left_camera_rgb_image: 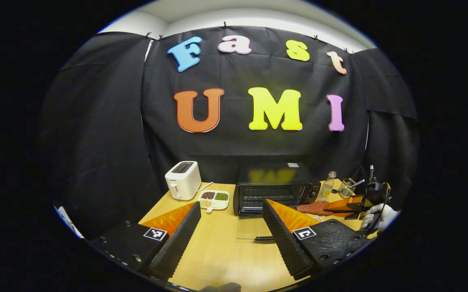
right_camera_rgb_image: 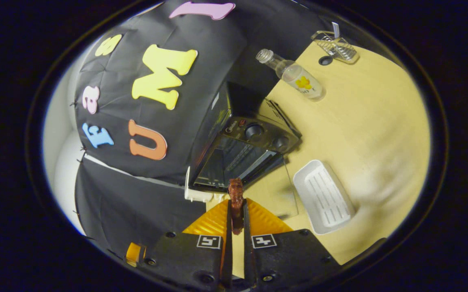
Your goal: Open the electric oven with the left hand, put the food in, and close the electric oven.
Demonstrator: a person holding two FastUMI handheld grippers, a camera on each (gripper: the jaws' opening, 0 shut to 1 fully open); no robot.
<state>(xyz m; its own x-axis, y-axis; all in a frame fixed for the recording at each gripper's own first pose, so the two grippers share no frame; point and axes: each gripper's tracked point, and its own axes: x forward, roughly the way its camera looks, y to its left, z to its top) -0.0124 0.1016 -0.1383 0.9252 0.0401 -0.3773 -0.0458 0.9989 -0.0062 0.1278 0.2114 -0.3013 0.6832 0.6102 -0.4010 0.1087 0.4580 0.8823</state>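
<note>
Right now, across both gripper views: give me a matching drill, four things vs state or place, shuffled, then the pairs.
Things:
1. oven
2. food
3. left gripper
4. white tray

States or places:
A. pinched between both fingers of the right gripper
B. door dropped open, rack showing
C. lying empty on the table, beside the oven door
D. fingers spread apart, nothing between them

Pairs: 1-B, 2-A, 3-D, 4-C
</note>
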